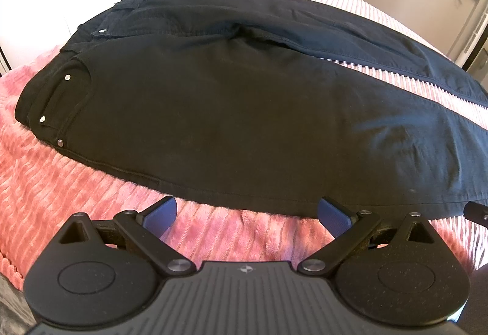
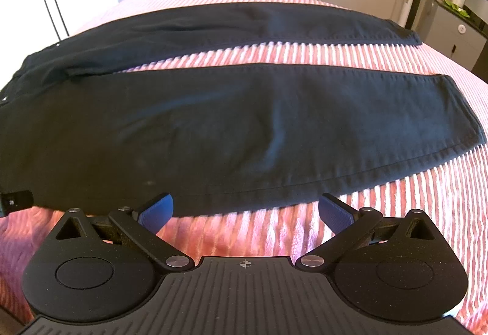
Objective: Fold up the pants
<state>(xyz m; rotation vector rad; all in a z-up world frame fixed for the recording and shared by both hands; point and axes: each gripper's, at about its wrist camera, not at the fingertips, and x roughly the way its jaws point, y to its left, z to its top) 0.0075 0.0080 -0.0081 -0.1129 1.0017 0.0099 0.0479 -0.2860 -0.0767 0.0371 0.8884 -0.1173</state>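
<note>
Your left gripper [image 1: 247,214] has its blue-padded fingers [image 1: 161,214] spread wide with nothing between them, hovering over the pink ribbed blanket [image 1: 76,200] just short of the near edge of the black pants [image 1: 213,109]. Ahead of those fingers the pants lie flat and unfolded on the bed, the waistband and riveted pocket [image 1: 58,103] off to the front-left, the legs running away to the right.

Your right gripper [image 2: 245,211] matches it: fingers [image 2: 334,214] spread apart, holding nothing, their tips right at the outer seam of the near leg [image 2: 244,127]. Beyond that leg a strip of blanket [image 2: 335,51] shows, then the far leg [image 2: 244,23], so the two legs lie apart and side by side. Both hems end ahead and to the right of your right fingers. A small dark part of the other gripper [image 2: 13,200] shows at the left edge of the right wrist view.
</note>
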